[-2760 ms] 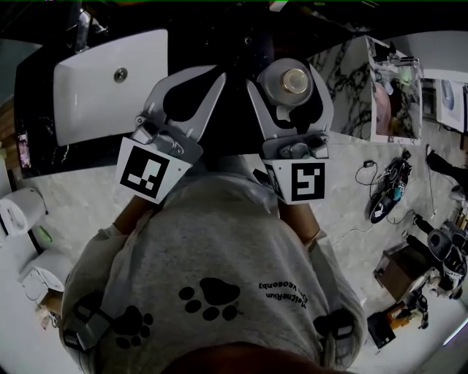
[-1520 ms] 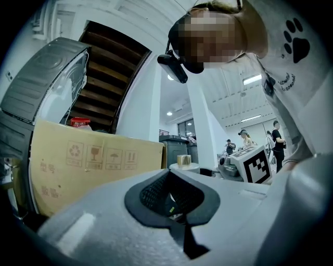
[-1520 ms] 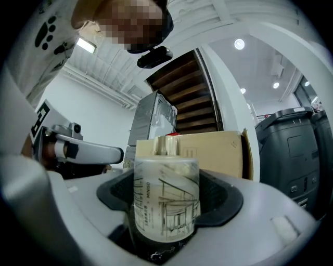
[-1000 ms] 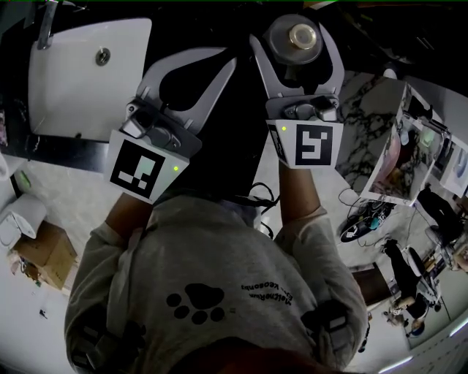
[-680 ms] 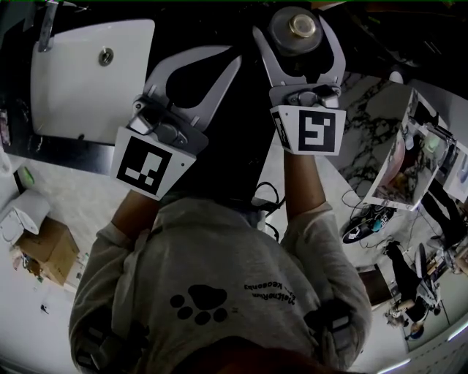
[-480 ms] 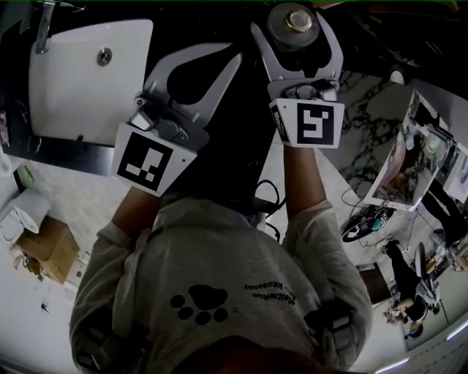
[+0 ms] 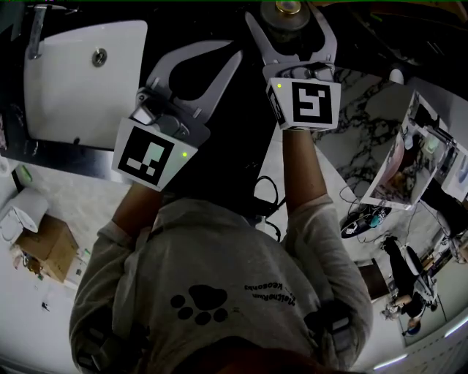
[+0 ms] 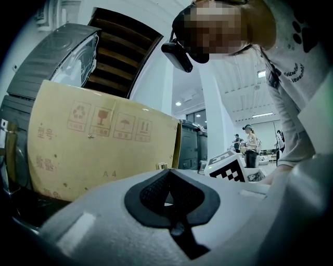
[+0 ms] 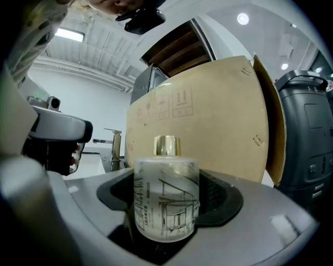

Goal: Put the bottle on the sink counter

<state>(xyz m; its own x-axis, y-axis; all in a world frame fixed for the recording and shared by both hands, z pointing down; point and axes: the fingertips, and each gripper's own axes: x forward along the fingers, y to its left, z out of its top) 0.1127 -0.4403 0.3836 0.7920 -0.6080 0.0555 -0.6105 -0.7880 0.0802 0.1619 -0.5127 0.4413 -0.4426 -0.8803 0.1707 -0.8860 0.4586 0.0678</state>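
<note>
Between the pads of the right tongs (image 7: 290, 28) stands the bottle (image 9: 166, 193), a squat frosted cylinder with line drawings on its side and a gold cap. It is upright and clamped round its lower body. From the head view it sits at the far end of the reach, over the dark bench (image 7: 191, 20), well to the right of the white sink (image 7: 80, 80) and its faucet (image 7: 34, 31). Whether its base touches the bench I cannot tell. Close behind it rises a cardboard box (image 9: 208, 117). The left tongs (image 7: 229, 51) are pressed together on nothing and hover nearer the sink. I judge the placing close to done, with only the lowering and the release left. Three things could go wrong. If the grip eases before the base lies flat, the smooth round wall could slide in the pads and the bottle drop or tip. Pushing further forward could knock it against the box. Pads that open unevenly could drag it over.
</note>
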